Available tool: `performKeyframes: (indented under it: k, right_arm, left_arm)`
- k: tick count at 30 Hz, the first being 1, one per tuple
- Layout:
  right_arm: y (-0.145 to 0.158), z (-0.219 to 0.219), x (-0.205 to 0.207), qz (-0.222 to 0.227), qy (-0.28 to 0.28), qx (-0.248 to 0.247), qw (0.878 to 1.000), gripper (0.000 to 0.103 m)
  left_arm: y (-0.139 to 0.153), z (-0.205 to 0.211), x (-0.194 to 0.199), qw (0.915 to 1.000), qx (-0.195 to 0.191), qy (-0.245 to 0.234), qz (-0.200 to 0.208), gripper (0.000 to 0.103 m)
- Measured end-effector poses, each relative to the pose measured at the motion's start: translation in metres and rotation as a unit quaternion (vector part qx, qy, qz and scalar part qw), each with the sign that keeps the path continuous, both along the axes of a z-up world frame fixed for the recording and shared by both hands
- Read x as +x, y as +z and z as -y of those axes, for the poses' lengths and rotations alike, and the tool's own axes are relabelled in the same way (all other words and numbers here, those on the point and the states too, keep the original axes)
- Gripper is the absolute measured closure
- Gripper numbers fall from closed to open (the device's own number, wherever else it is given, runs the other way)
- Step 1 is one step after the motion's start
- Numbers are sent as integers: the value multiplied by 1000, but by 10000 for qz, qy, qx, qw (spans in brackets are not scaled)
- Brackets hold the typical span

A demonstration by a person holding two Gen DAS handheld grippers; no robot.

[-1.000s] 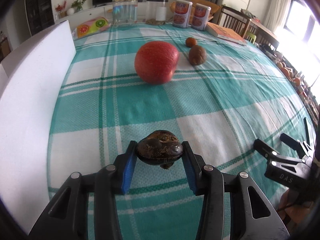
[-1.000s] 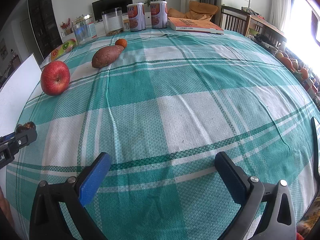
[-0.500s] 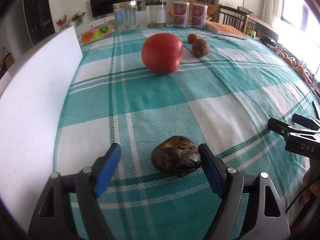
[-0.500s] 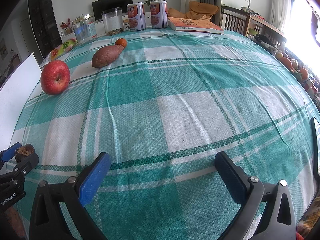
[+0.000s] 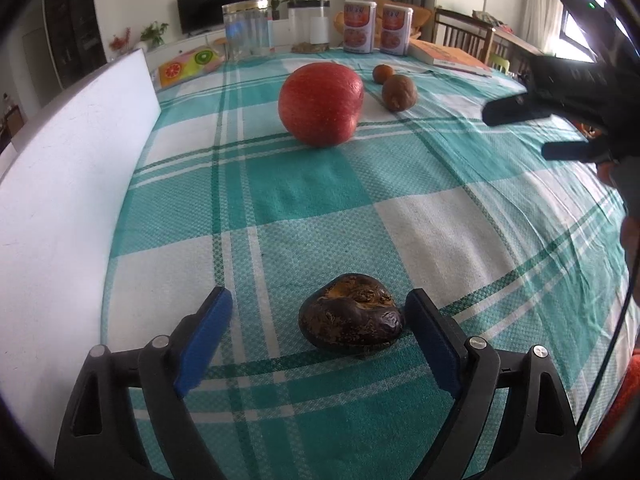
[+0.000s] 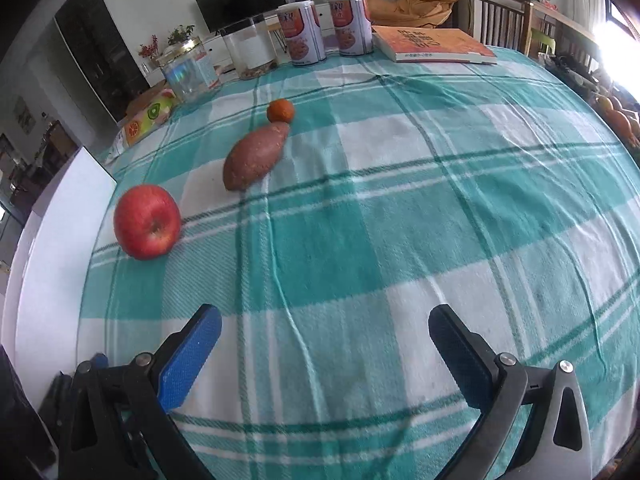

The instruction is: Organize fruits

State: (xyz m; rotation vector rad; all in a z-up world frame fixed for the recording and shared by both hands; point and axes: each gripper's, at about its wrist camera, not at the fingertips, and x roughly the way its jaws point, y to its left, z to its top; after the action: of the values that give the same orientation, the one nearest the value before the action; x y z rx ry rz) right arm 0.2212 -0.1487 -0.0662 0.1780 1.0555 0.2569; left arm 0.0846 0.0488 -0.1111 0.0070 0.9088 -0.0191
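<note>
A dark, wrinkled brown fruit (image 5: 351,322) lies on the teal checked tablecloth (image 5: 304,184) between the fingers of my left gripper (image 5: 316,316). Its jaws are opening and the pads do not press on the fruit. Farther off sit a red apple (image 5: 321,103), a sweet potato (image 5: 399,92) and a small orange fruit (image 5: 383,73). In the right wrist view the apple (image 6: 147,226), sweet potato (image 6: 255,155) and orange fruit (image 6: 280,110) lie to the left. My right gripper (image 6: 325,344) hangs open over bare cloth, also seen as the right gripper (image 5: 556,128) in the left wrist view.
A white board (image 5: 60,184) stands along the table's left edge. At the far end are two cans (image 6: 324,28), clear jars (image 6: 248,50), a book (image 6: 432,44) and a fruit-printed pack (image 6: 148,120). Chairs (image 6: 504,12) stand beyond the far right.
My left gripper went from shut on the dark fruit to open, leaving it on the cloth. My right gripper moved forward and left over the table, closer to the apple and sweet potato.
</note>
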Motion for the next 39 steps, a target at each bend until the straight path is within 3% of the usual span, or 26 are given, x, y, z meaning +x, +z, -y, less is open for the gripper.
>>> performKeyframes:
  k: [1,4,8,10,12,13,14,20,26,32,34,37,39]
  right_arm:
    - [3,-6,18,-67,-32,160,9998,1]
    - [2,-29,70,-244,-154,332,9990,15]
    - [-23,-63,110,-818,-157,-43,9965,18]
    - [-32,-68,114,-881,-240,-201,9956,18]
    - [-31,-73,112,-718,-195,-557,9957,38]
    - [-30,-74,111,-652,-66,-635,9958,55]
    - [-30,-74,108,-647,46,-669,9956,61]
    - [-23,-39,69,-701,319,-160,9969,61]
    - [-17,14,-18,-749,565,324,9951,61]
    - [-35,62,-103,-990,531,824,9903,61]
    - [-37,74,-115,-915,466,1085,9888,61]
    - [-40,80,-120,-853,399,1272,9874,61]
    - [-38,76,-119,-861,459,1130,9888,61]
  left_arm:
    - [0,0,0,10000,-3,-1,0,13]
    - [0,0,0,10000,-1,-1,0,13]
    - [0,0,0,10000,1,-1,-1,13]
    - [0,0,0,10000,1,-2,-1,13]
    - [0,0,0,10000,2,-2,-1,13]
    - [0,0,0,10000,3,-3,-2,13]
    - [0,0,0,10000,2,-3,-2,13]
    - [0,0,0,10000,2,-4,-2,12]
    - [0,0,0,10000,-40,-14,-1,12]
    - [5,-13,-9,9982,-592,-127,27,12]
    - [6,-14,-8,9977,-659,-155,19,14]
    - [9,-5,-7,9987,-469,-194,57,15]
    - [13,0,-7,9990,-284,-269,203,21]
